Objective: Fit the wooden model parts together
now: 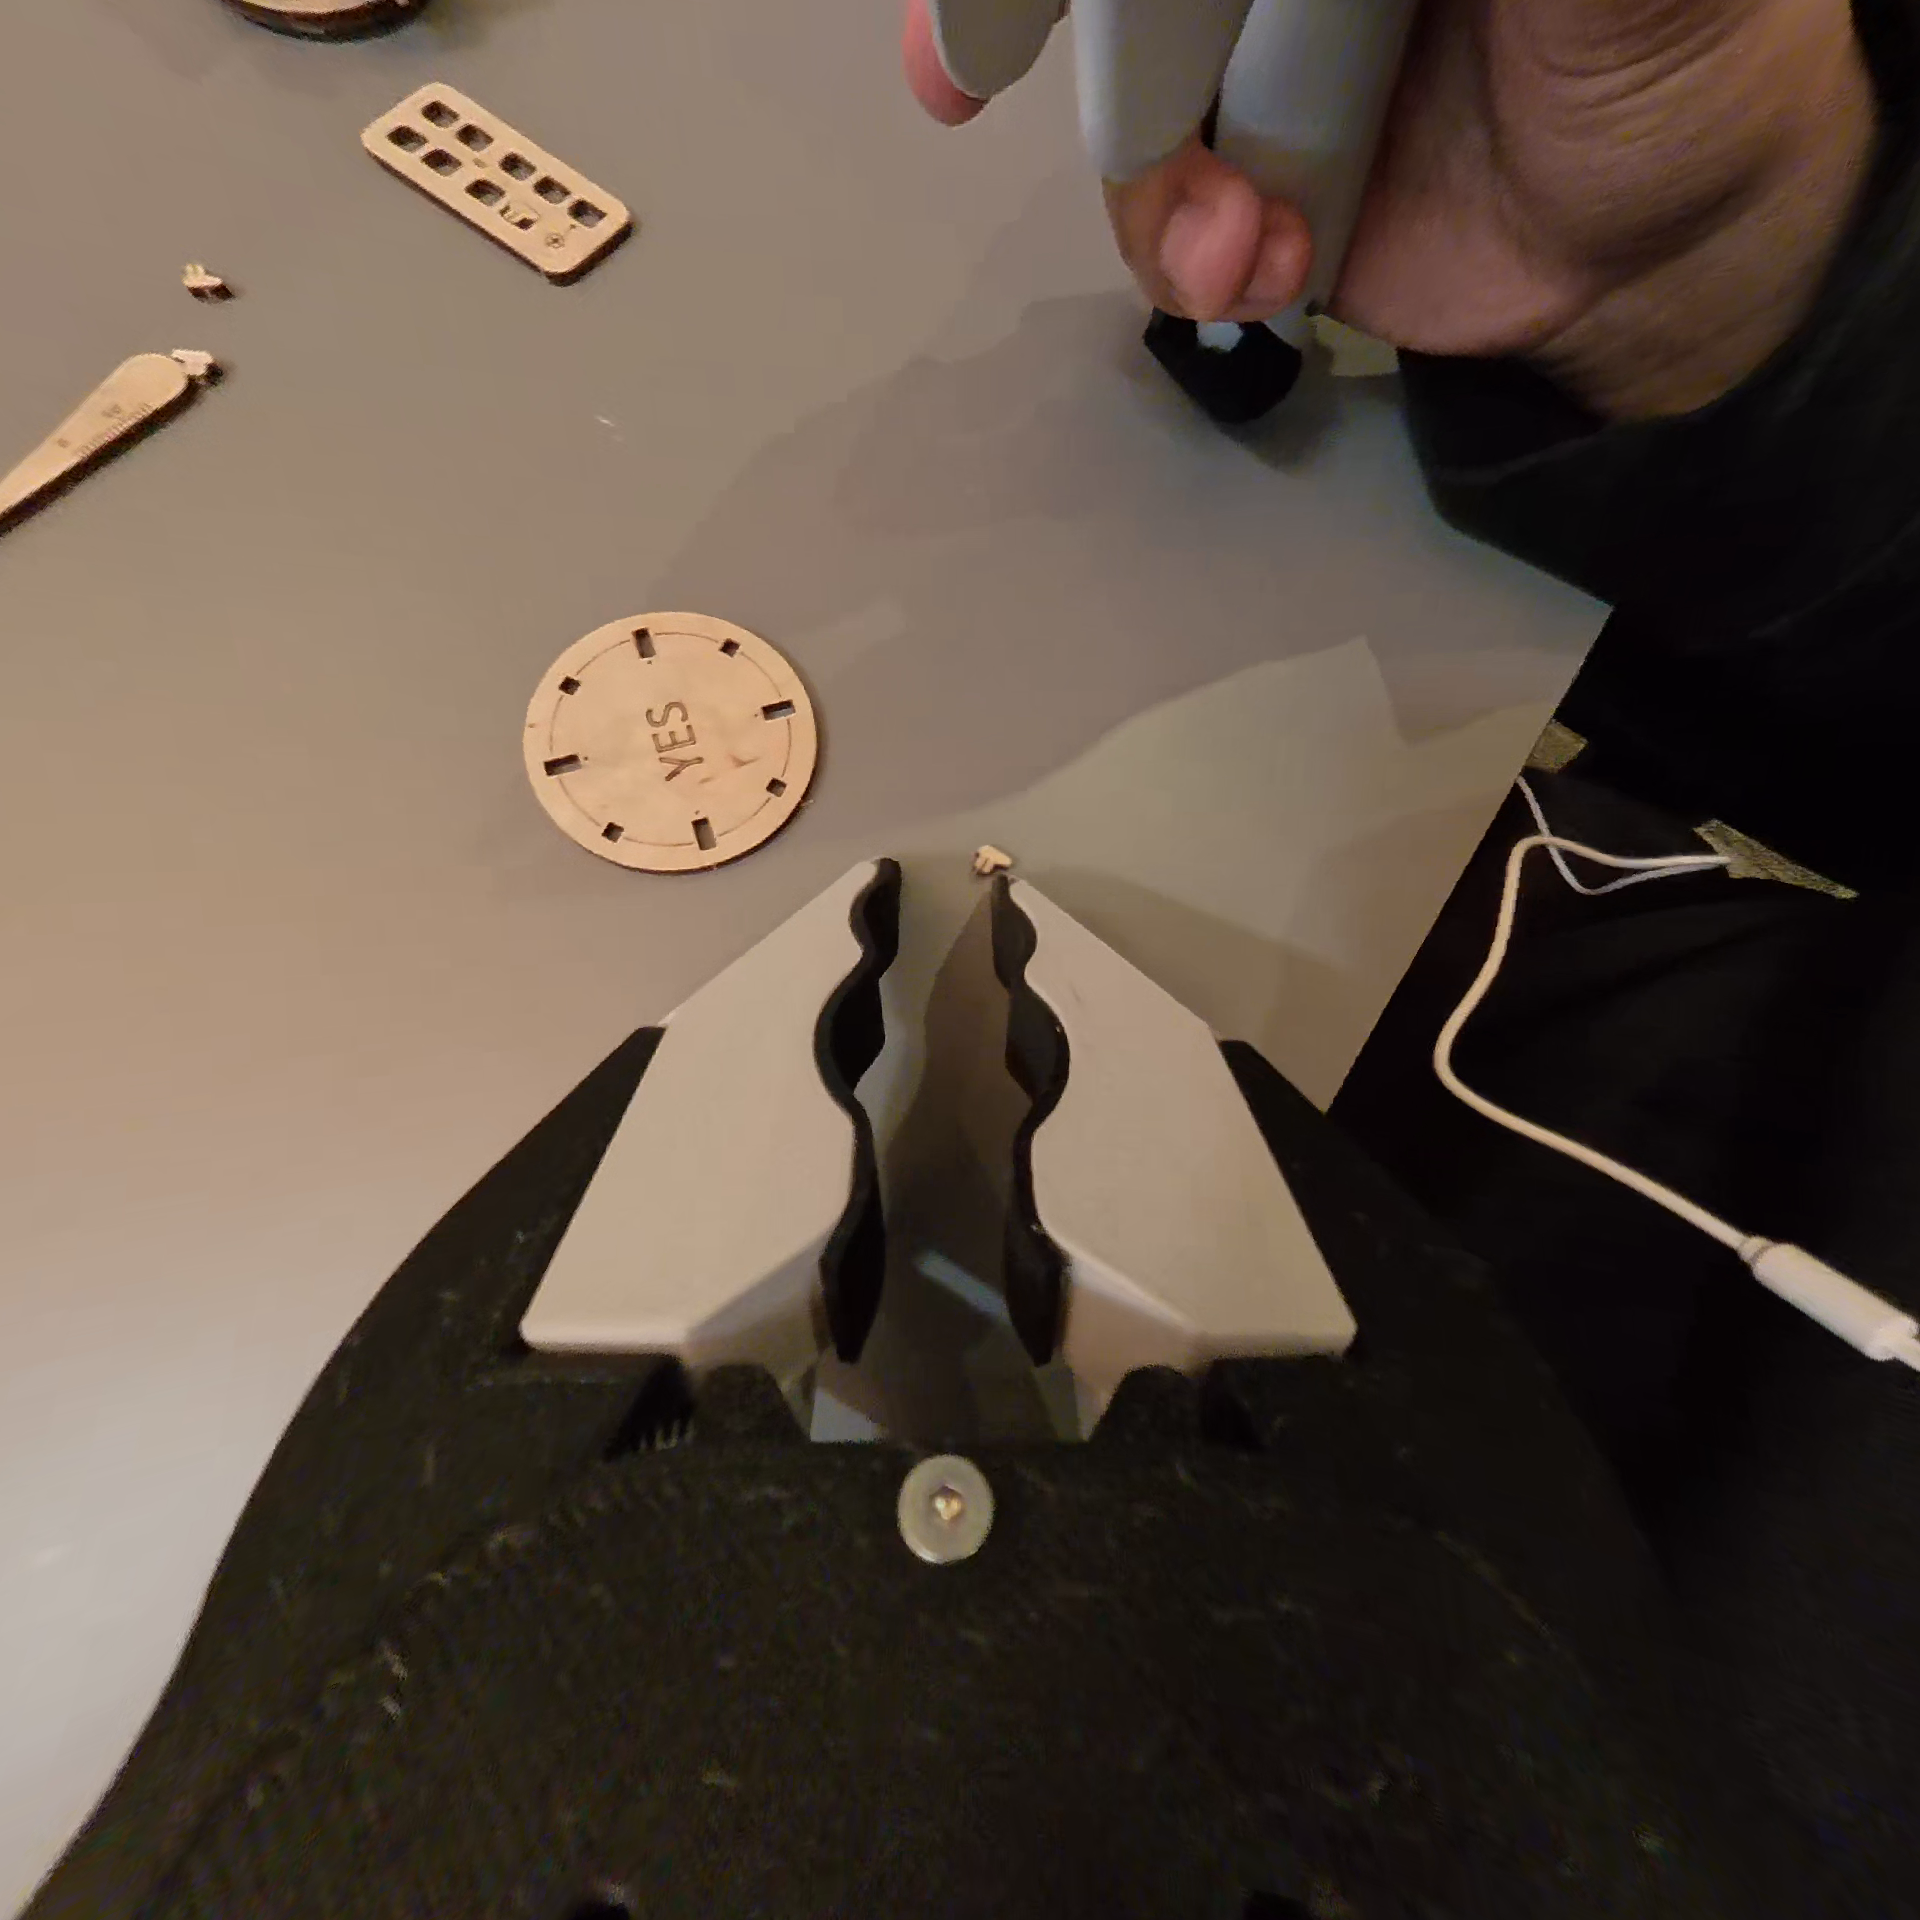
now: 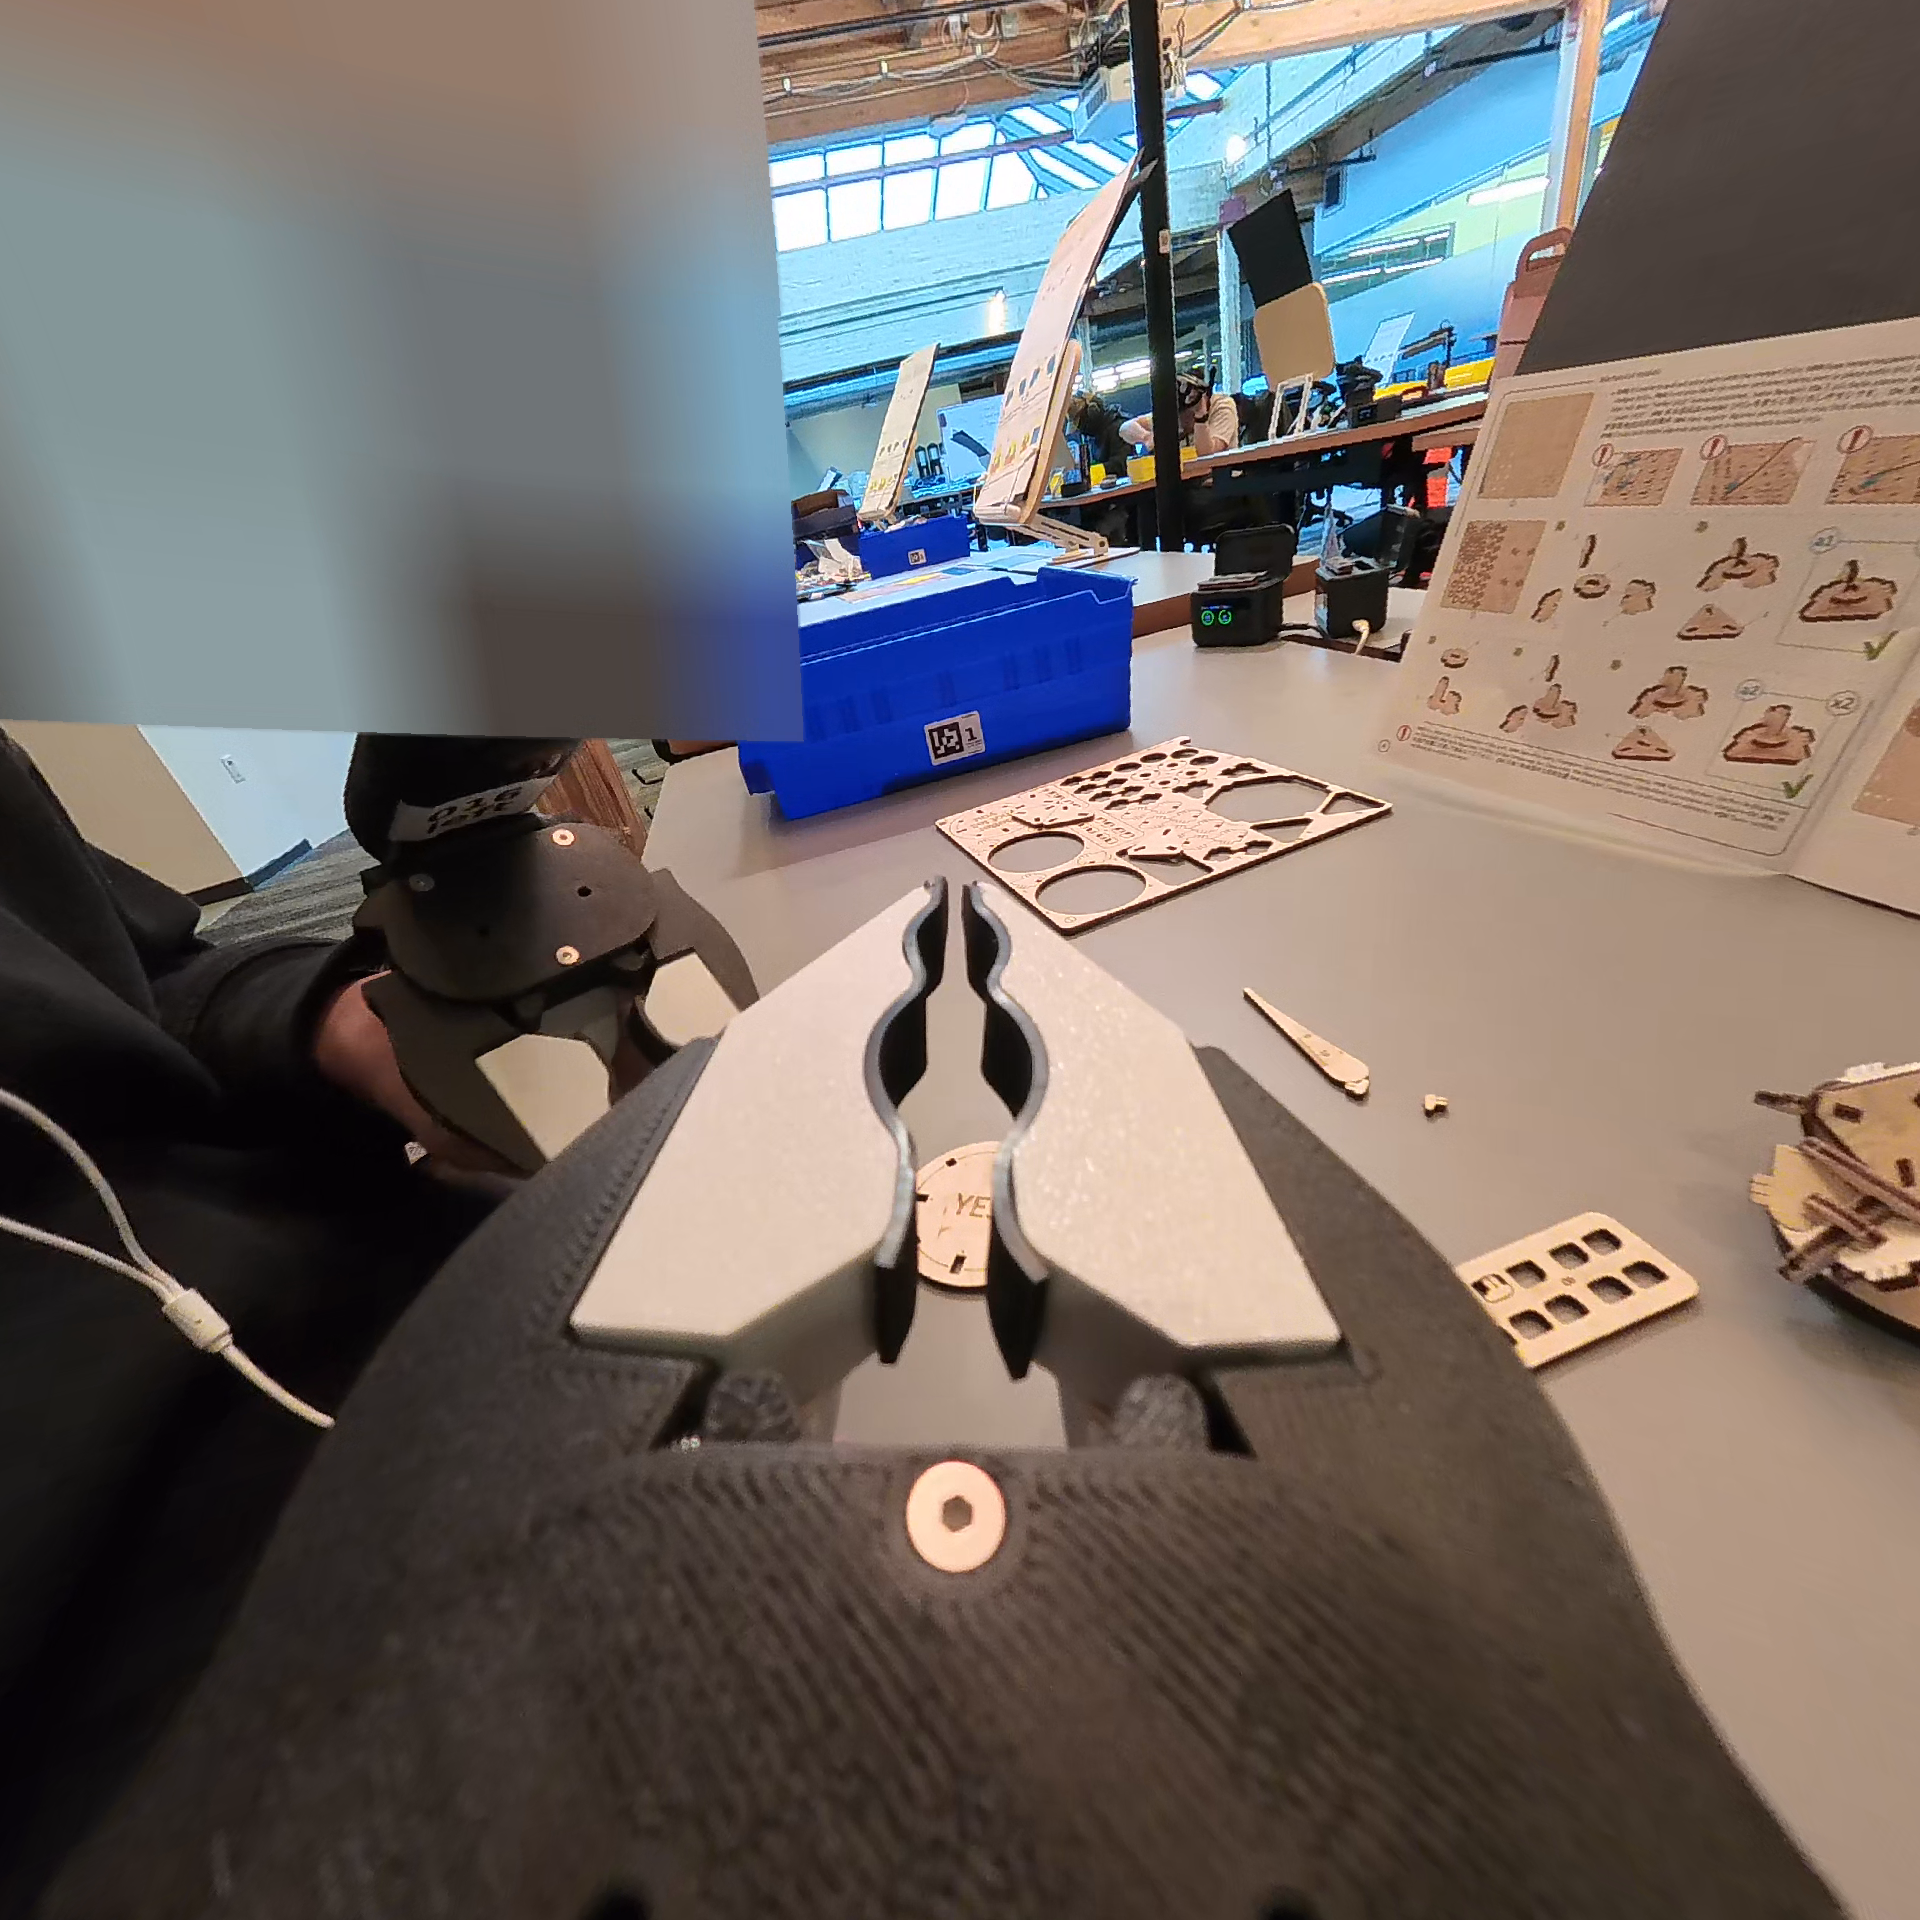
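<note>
- The tiny wooden peg (image 1: 990,858) lies on the grey table (image 1: 312,935), near its edge, just beyond the tip of my left gripper's (image 1: 943,883) right finger; whether they touch I cannot tell
- It is too small to make out its shape or which way its long axis runs
- My left gripper's jaws stand slightly apart with only bare table between them
- The round wooden disc (image 1: 671,740) lies flat, ahead and to the left of those fingertips, apart from them
- My right gripper (image 2: 956,894) is held above the table, nearly clenched with a thin slit between the tips, grasping nothing; the disc shows through the gap lower down, mostly hidden
- In the left view my right hand (image 1: 1558,187) and its gripper are cut off at the top
- A slotted wooden plate (image 1: 497,183) and a tapered wooden strip (image 1: 99,436) lie farther off
</note>
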`<state>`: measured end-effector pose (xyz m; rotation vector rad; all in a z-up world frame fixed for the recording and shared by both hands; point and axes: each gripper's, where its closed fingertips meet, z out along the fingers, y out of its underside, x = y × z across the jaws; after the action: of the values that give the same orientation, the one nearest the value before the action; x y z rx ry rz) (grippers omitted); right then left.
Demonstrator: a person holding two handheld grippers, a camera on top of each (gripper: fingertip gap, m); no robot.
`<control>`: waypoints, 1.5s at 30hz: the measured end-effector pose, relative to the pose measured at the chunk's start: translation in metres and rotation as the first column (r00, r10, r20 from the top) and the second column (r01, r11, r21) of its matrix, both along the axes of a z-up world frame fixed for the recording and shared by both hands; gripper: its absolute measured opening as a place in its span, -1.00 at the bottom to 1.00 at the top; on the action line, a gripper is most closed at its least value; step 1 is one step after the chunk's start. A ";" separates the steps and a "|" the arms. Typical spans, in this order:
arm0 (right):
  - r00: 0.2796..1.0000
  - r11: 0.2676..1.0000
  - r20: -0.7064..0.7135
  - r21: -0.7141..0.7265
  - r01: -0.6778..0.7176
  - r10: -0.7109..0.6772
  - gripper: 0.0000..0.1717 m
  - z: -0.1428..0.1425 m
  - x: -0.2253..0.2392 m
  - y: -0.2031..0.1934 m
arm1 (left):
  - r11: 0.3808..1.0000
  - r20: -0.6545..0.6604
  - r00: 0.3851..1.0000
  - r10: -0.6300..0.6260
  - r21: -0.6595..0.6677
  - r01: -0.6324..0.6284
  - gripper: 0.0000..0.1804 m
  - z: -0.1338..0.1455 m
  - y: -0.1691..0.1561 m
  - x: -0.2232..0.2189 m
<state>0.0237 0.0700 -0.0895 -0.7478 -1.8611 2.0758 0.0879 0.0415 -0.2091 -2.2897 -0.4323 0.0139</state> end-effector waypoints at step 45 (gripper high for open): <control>0.999 1.000 0.045 -0.026 -0.011 0.012 -0.95 -0.003 0.001 0.001 | 0.984 0.029 0.983 -0.179 0.014 0.179 -0.82 0.001 0.036 -0.009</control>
<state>0.0245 0.0708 -0.0925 -0.7986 -1.8703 2.1103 0.0786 0.0780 -0.2084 -2.3124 -0.2394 -0.1131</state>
